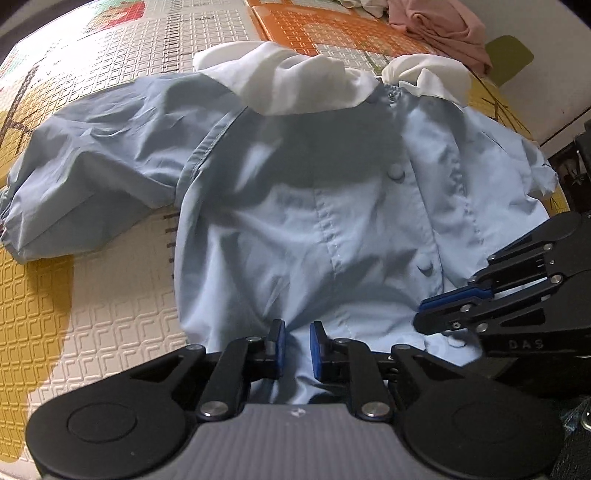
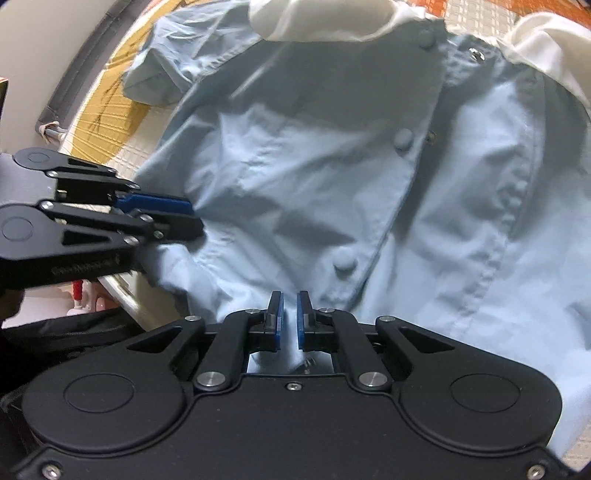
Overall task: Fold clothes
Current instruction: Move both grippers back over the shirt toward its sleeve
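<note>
Nearest each camera is the shirt's bottom hem, and both tools have it: the left tool (image 1: 297, 345) has its blue pads pinched on a ridge of light blue cloth that rises between them, and the right tool (image 2: 290, 319) is closed the same way on a fold of hem just beside it. In the left wrist view the right tool sits a little ahead and to the right; in the right wrist view the left tool lies ahead and to the left, so the two grips are near each other on the same edge, neither clearly the nearer to the garment's far end. From the pinches the light blue shirt (image 1: 332, 206) runs straight away from both tools, its buttoned placket marking the long axis, out to the white collar (image 1: 295, 81) at the far end. It lies on a patterned foam mat (image 1: 92, 314), one sleeve spread to the left of the left tool. Beyond the collar a pink garment (image 1: 443, 26) lies bunched. The coming fold would likely carry the hem along that axis toward the collar.
</note>
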`<control>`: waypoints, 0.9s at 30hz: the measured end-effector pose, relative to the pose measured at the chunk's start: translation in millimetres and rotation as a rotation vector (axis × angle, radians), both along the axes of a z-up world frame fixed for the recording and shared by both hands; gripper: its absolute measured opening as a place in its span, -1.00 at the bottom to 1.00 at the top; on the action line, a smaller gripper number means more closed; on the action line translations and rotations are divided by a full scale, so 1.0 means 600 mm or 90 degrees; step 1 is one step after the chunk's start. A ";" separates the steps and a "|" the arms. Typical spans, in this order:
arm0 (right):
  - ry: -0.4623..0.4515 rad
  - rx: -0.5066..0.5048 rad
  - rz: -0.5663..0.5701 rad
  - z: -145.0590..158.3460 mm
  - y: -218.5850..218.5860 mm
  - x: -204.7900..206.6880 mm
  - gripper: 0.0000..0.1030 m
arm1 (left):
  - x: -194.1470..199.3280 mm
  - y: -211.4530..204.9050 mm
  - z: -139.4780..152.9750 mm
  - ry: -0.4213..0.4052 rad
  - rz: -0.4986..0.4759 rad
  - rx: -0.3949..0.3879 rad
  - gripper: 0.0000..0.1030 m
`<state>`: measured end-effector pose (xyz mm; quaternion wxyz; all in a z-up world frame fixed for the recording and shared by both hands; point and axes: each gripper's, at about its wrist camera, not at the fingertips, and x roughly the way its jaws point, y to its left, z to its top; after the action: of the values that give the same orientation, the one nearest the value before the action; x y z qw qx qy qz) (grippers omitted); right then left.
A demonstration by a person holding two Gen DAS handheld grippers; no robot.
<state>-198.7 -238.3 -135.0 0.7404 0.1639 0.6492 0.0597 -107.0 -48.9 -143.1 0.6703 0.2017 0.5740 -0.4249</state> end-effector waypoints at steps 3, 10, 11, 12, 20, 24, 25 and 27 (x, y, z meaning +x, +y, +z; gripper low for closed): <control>0.003 0.003 -0.006 0.003 -0.007 -0.005 -0.90 | -0.001 -0.001 0.004 0.001 -0.002 -0.004 -0.66; -0.031 0.014 -0.042 0.052 -0.038 -0.014 -0.84 | 0.007 -0.004 0.046 -0.027 -0.007 -0.038 -0.65; -0.043 0.013 -0.050 0.063 -0.042 -0.012 -0.84 | 0.010 -0.006 0.054 -0.034 -0.004 -0.046 -0.64; -0.055 0.011 -0.057 0.073 -0.047 -0.010 -0.84 | 0.014 -0.008 0.062 -0.041 -0.001 -0.054 -0.63; -0.131 0.014 -0.108 0.132 -0.069 0.031 -0.84 | 0.090 -0.005 0.098 -0.075 0.095 -0.088 -0.51; -0.164 0.014 -0.113 0.155 -0.063 0.071 -0.84 | 0.144 0.013 0.107 -0.077 0.166 -0.101 -0.44; -0.171 0.014 -0.110 0.161 -0.060 0.081 -0.84 | 0.158 0.019 0.109 -0.082 0.181 -0.102 -0.42; -0.182 0.016 -0.106 0.171 -0.050 0.100 -0.84 | 0.181 0.031 0.113 -0.094 0.209 -0.102 -0.35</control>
<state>-138.5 -268.6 -32.6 0.8254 0.2164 0.5206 0.0288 1.4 -30.3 -75.0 0.7848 0.0822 0.5129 -0.3382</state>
